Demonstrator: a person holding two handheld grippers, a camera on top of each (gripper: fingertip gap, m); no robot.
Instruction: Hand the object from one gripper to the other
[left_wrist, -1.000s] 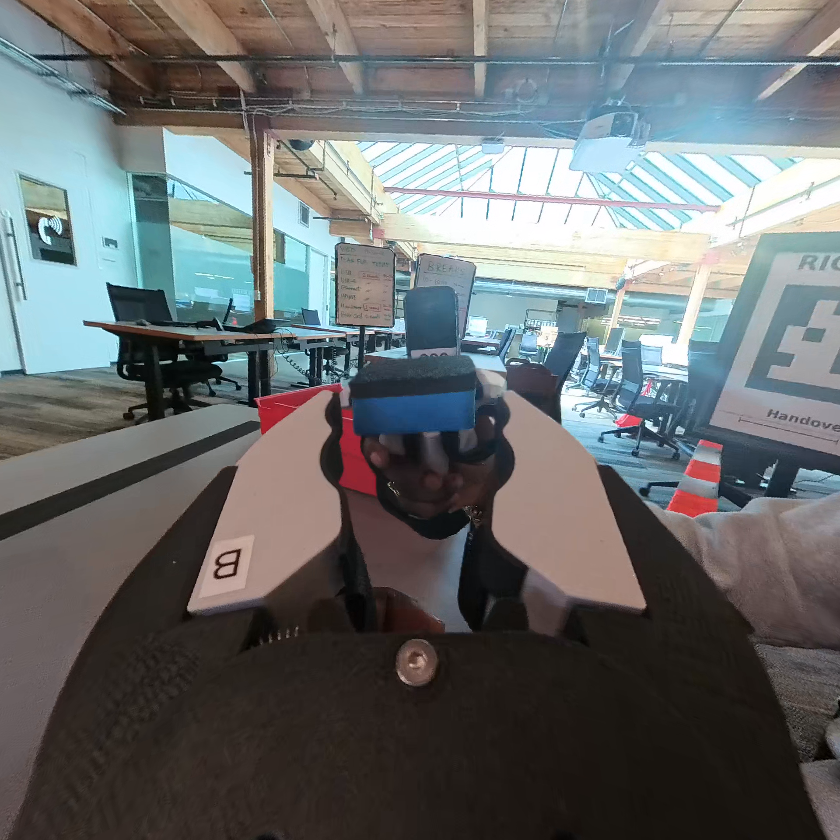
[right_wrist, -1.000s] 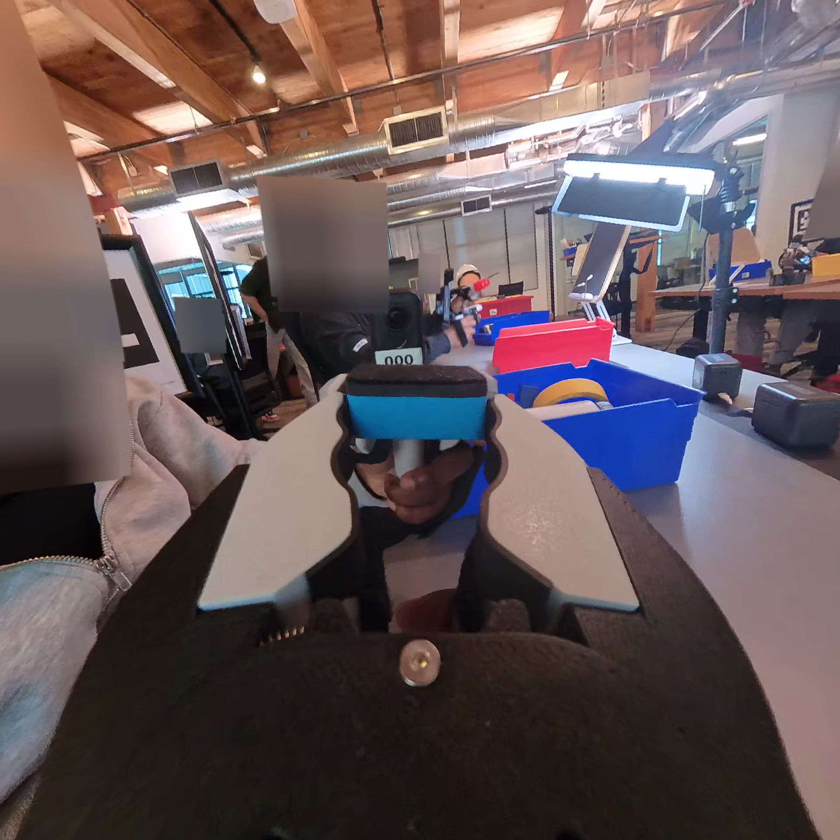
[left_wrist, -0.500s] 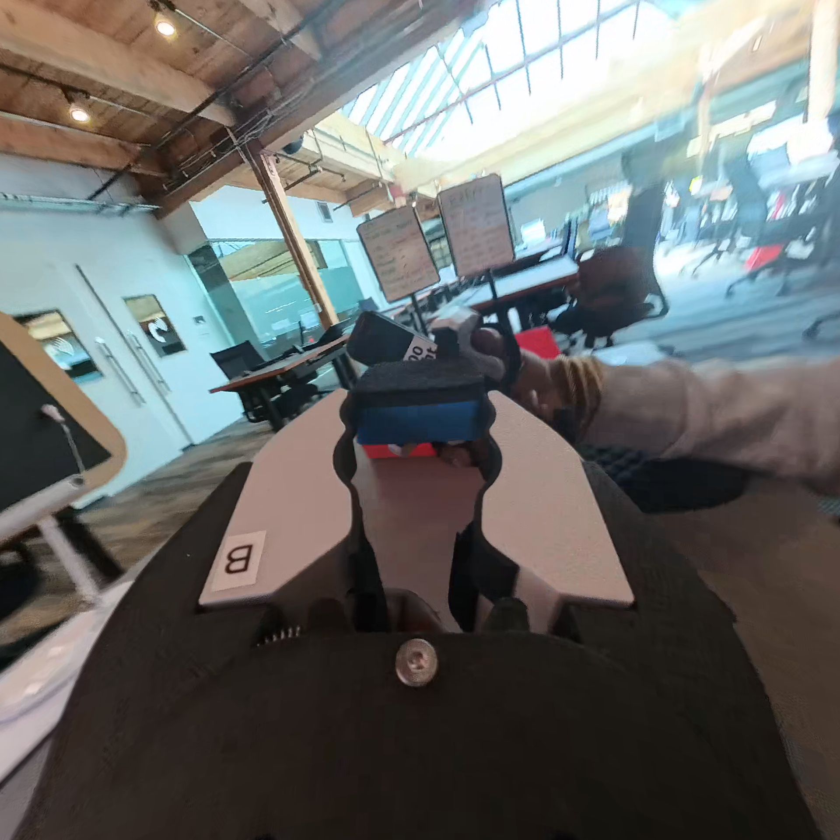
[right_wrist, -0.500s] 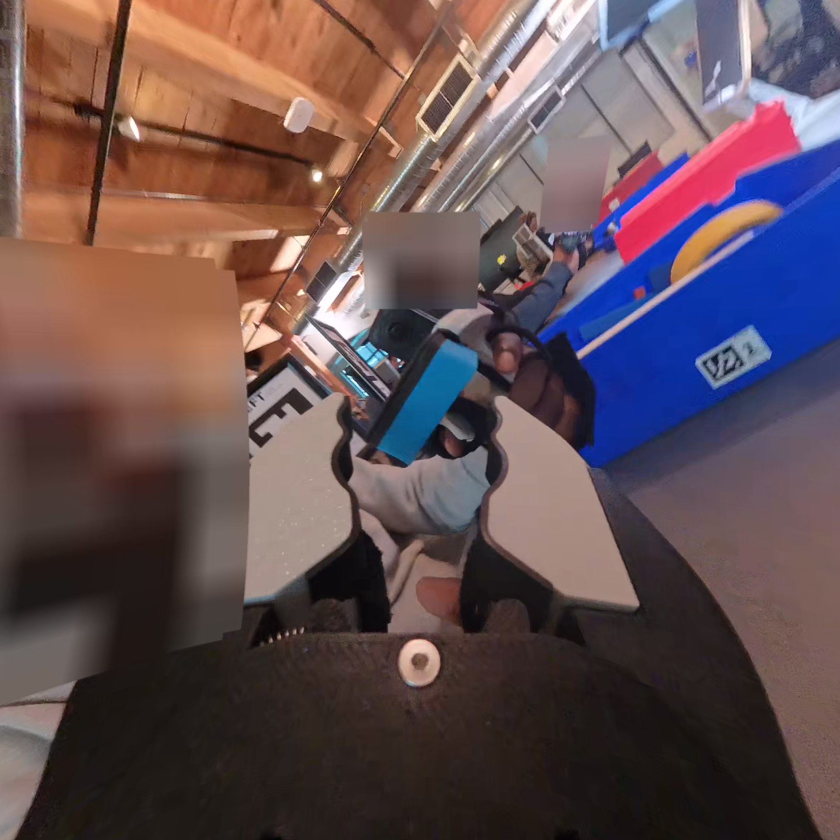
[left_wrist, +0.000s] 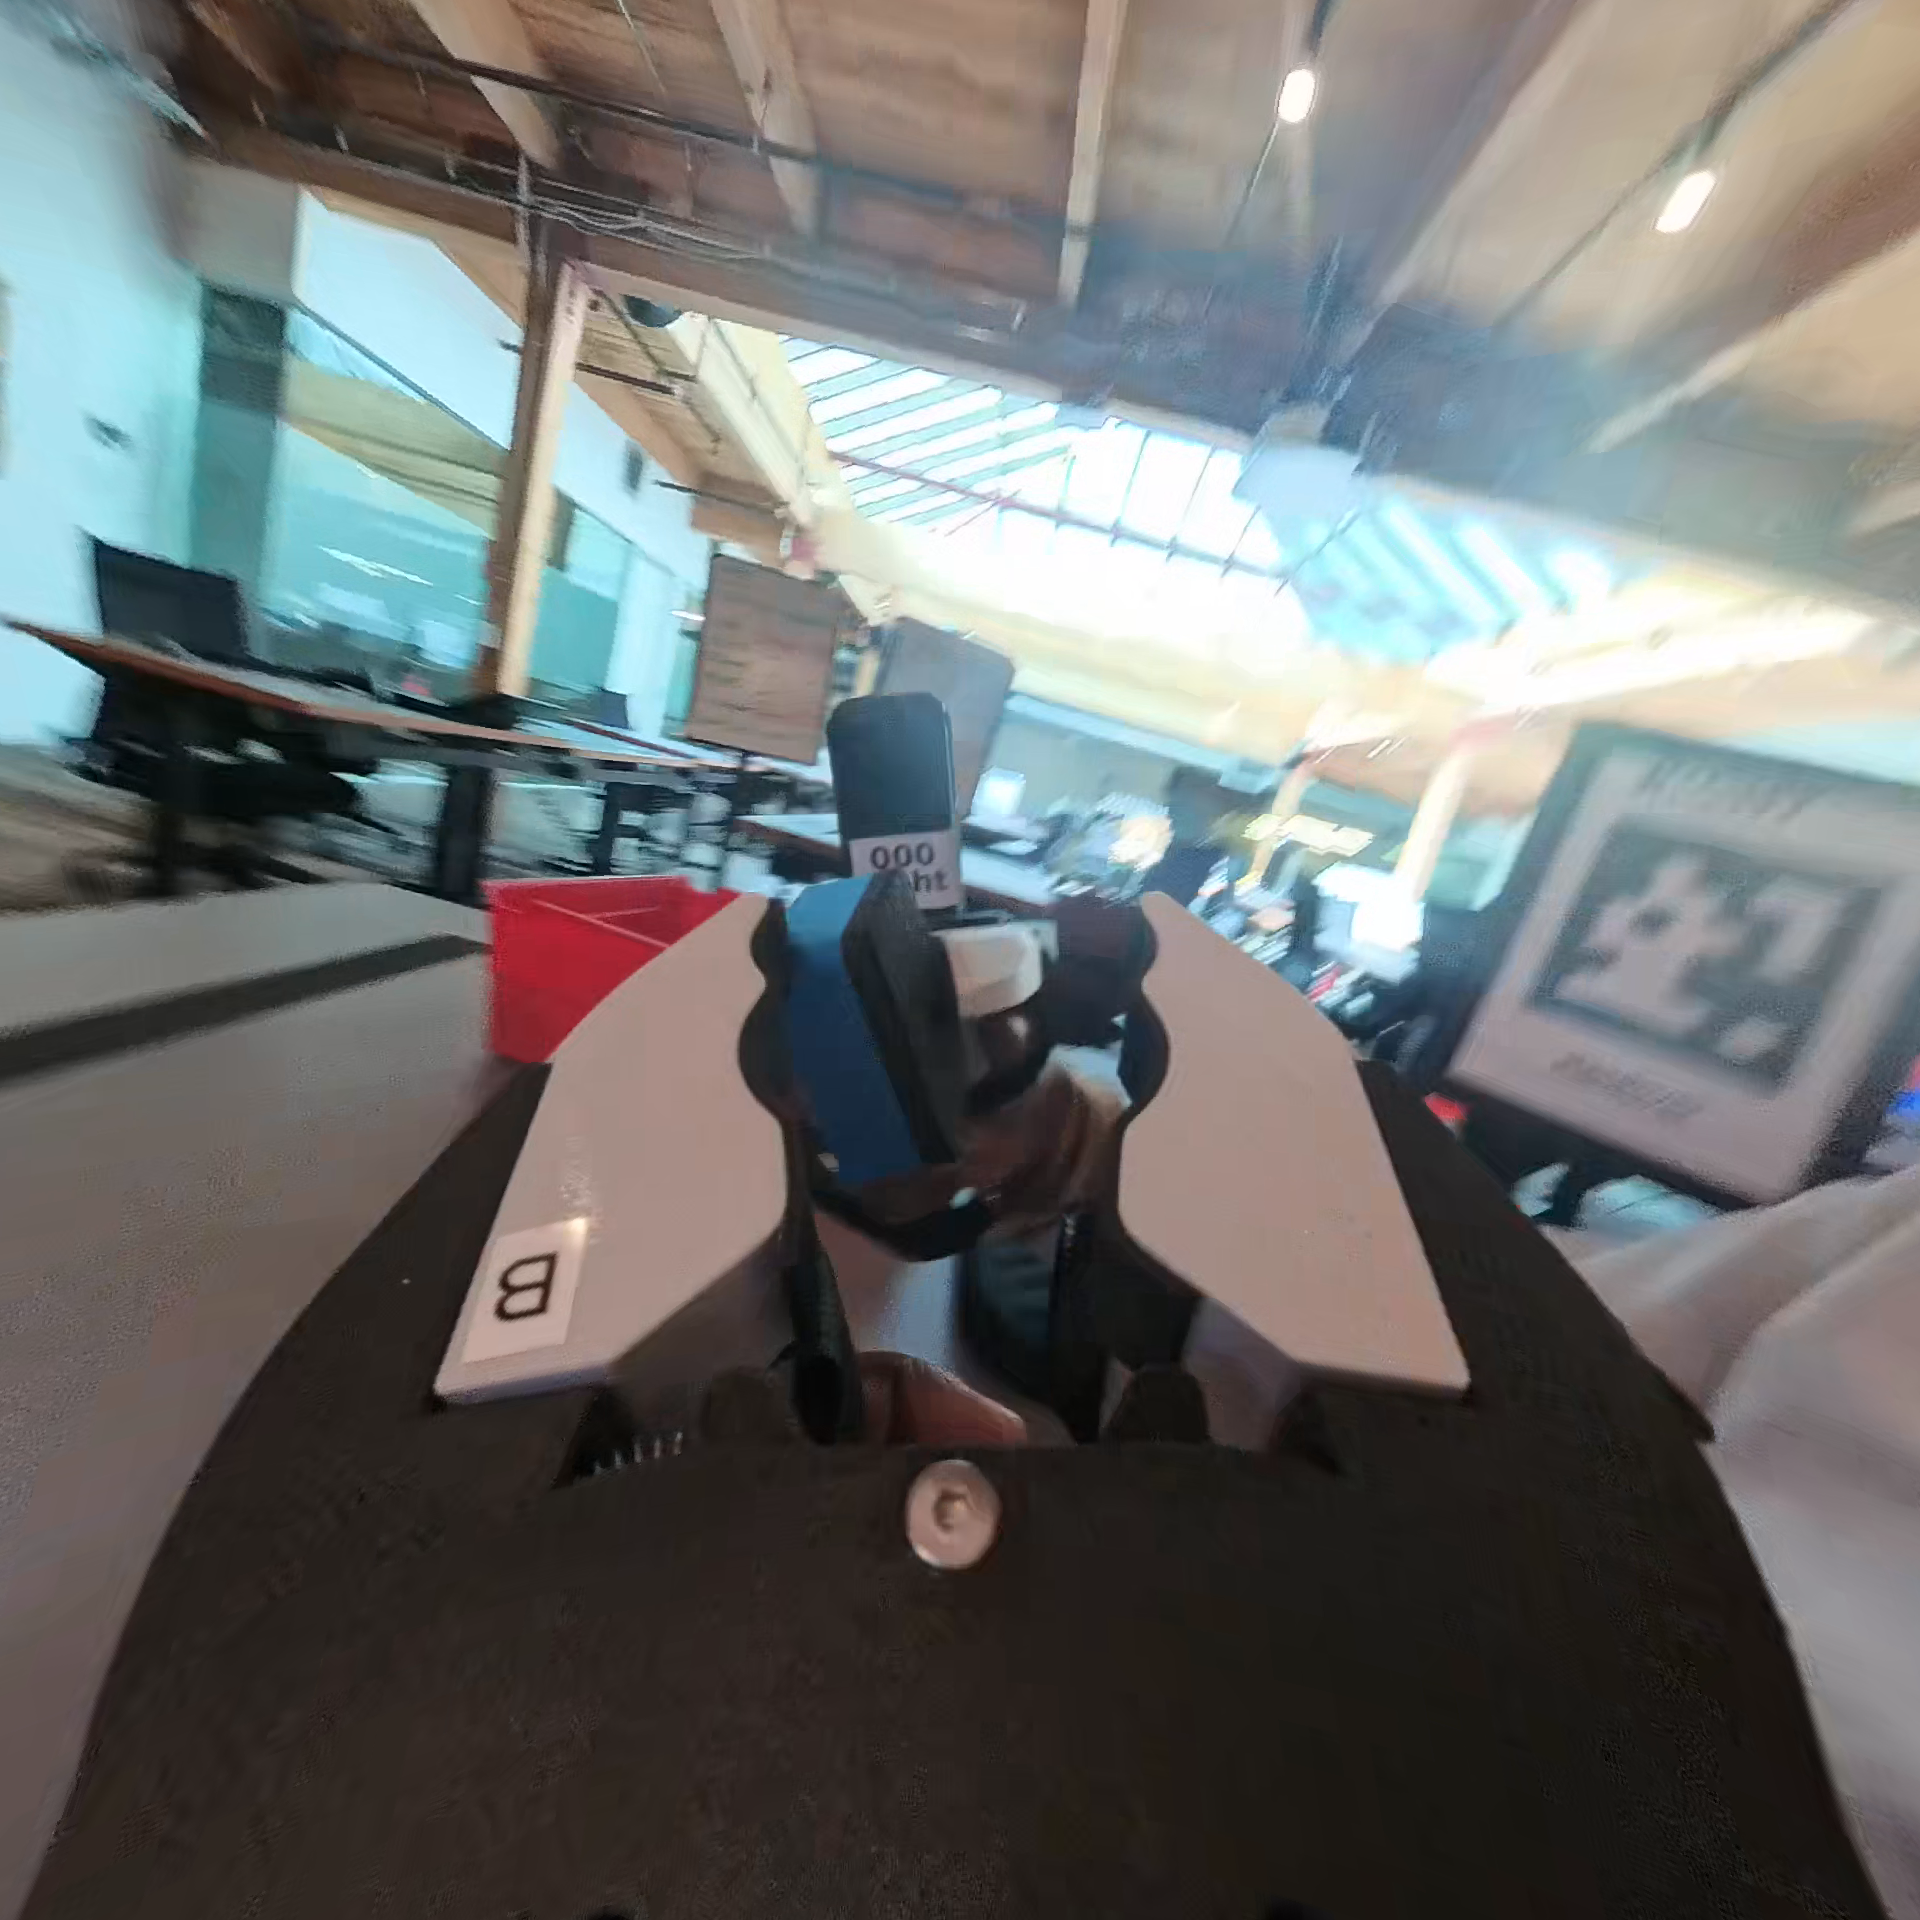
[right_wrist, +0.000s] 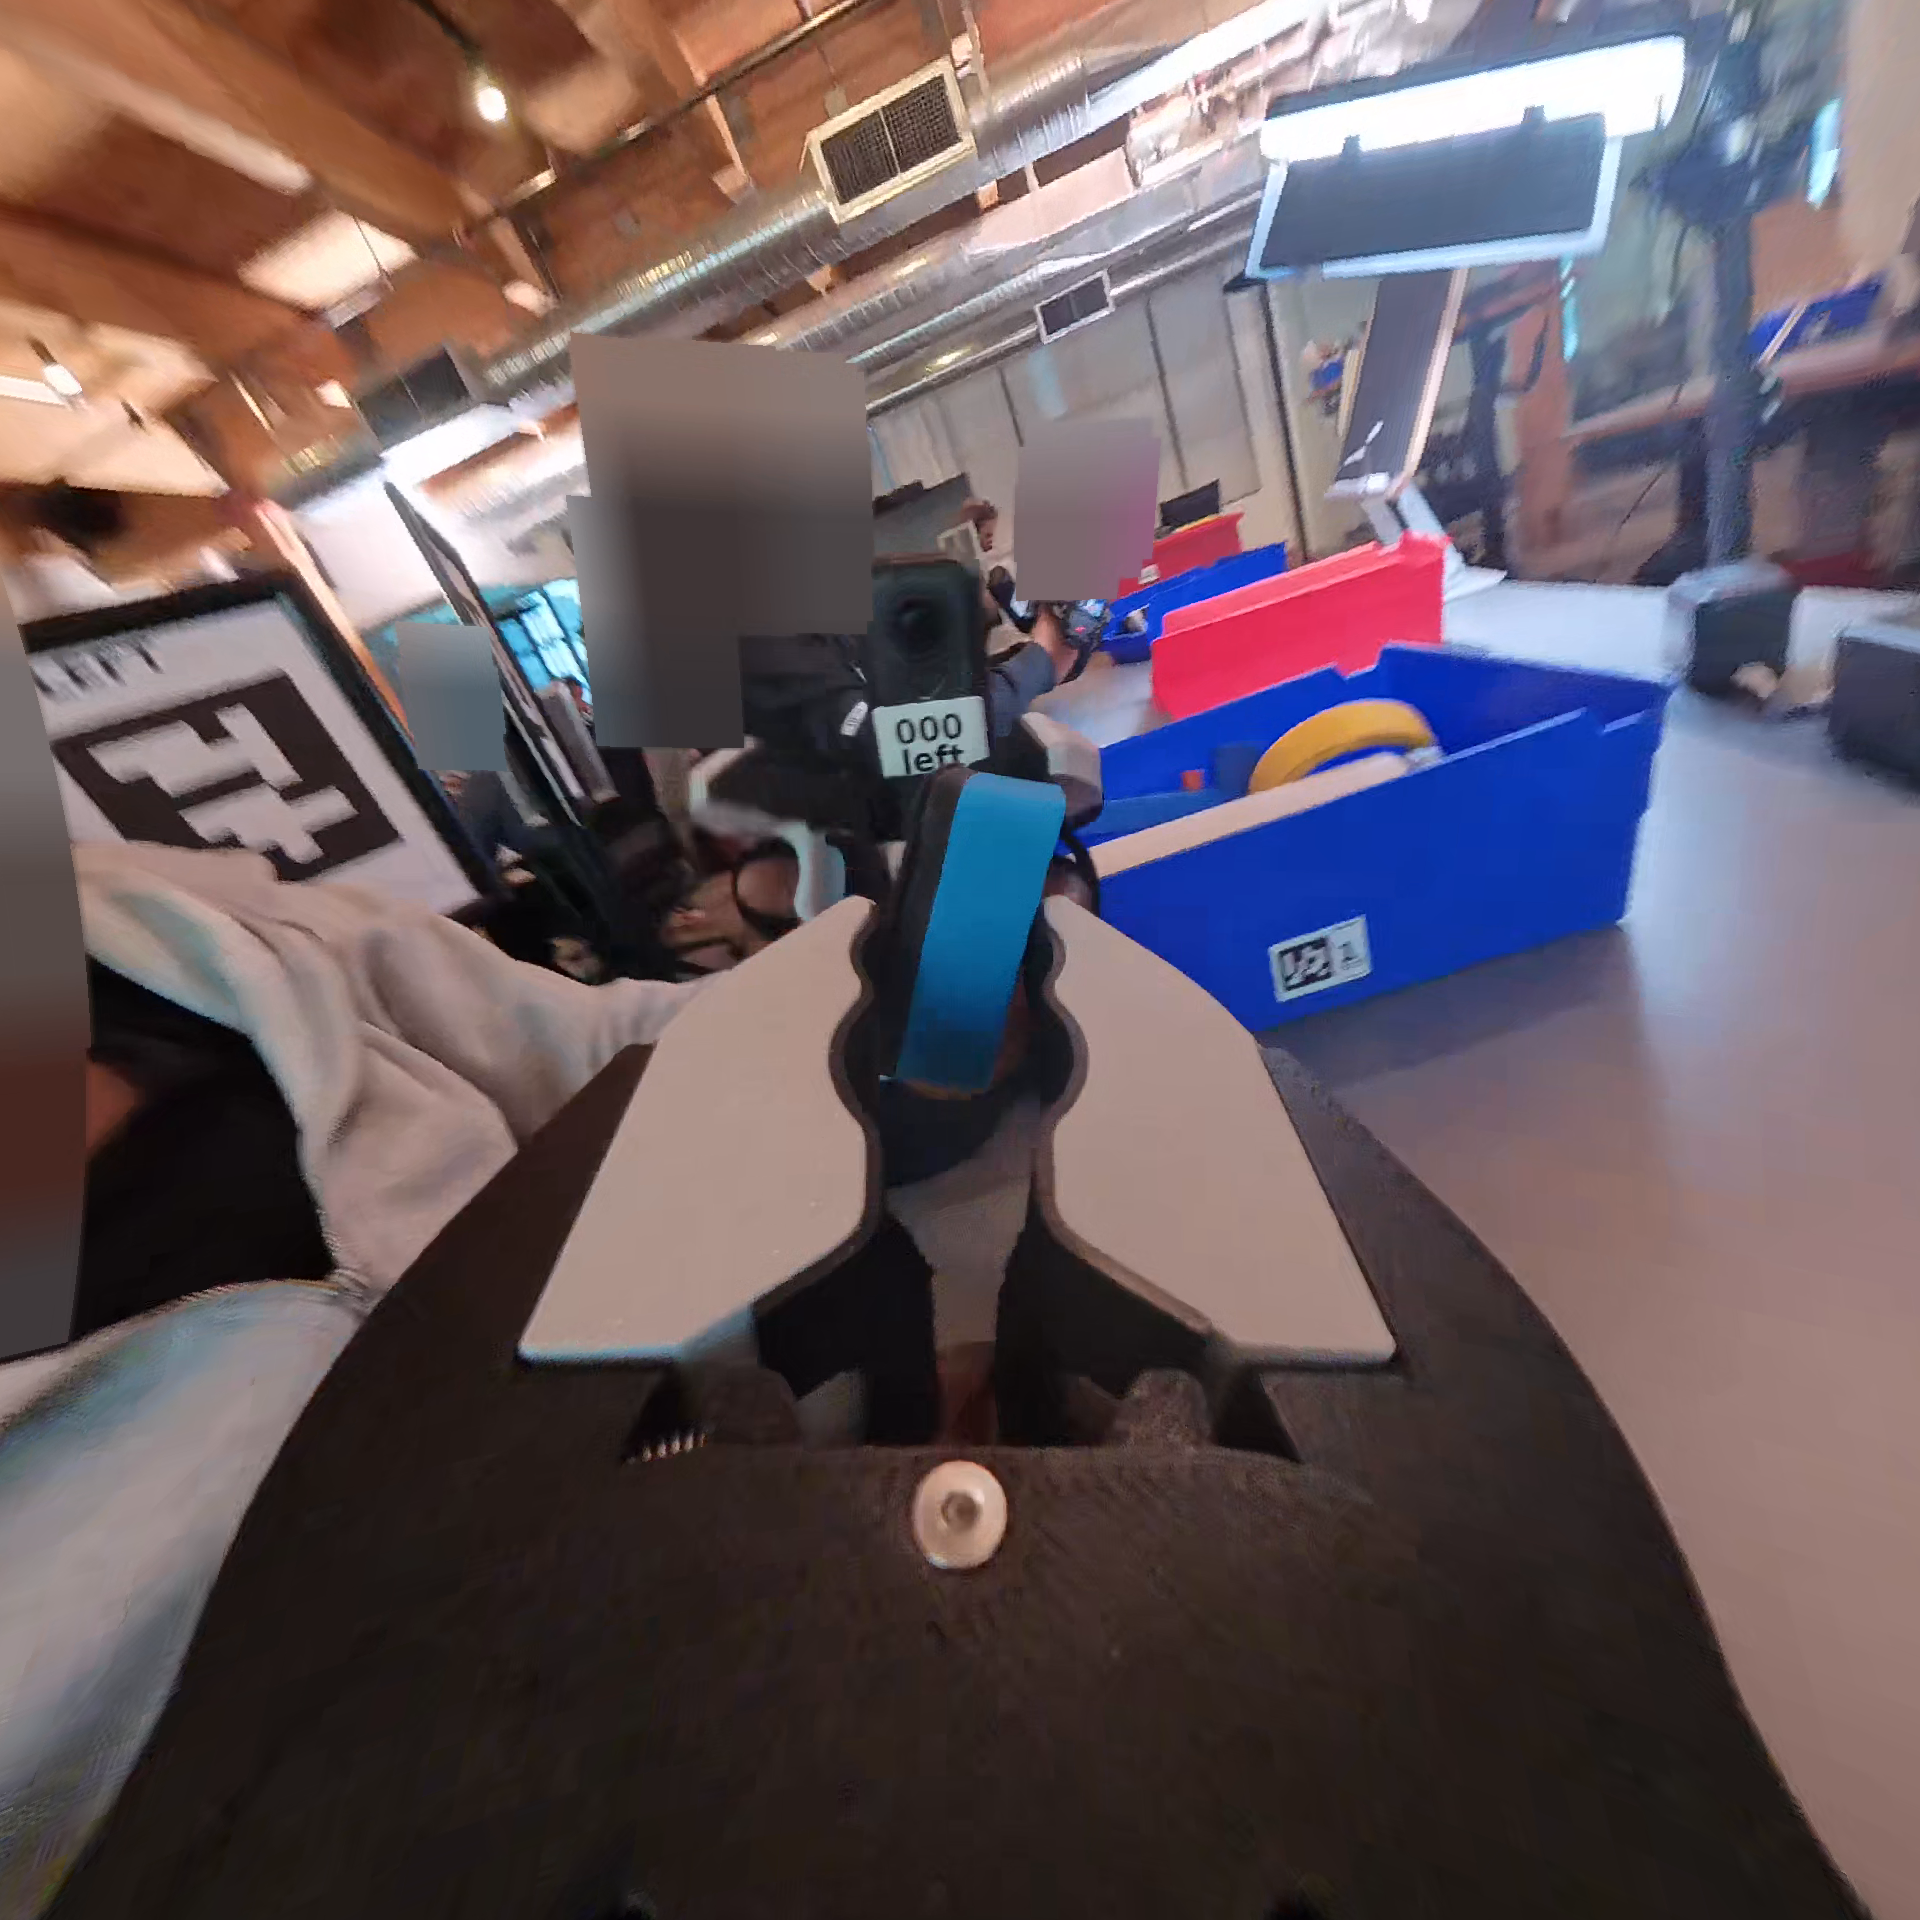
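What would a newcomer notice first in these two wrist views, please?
The blue-and-black sponge stands on edge in mid-air, pinched between the right gripper and its grey fingers. In the left view the left gripper is spread wide around it. Beyond, a blue bin sits on the grey table.

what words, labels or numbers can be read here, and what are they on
I don't quote writing; these bear it:
White sticker on grey finger of the left gripper: legible.
White tag below black camera: legible.
Black-and-white marker board: blurred.
White label on blue plastic bin: too small.
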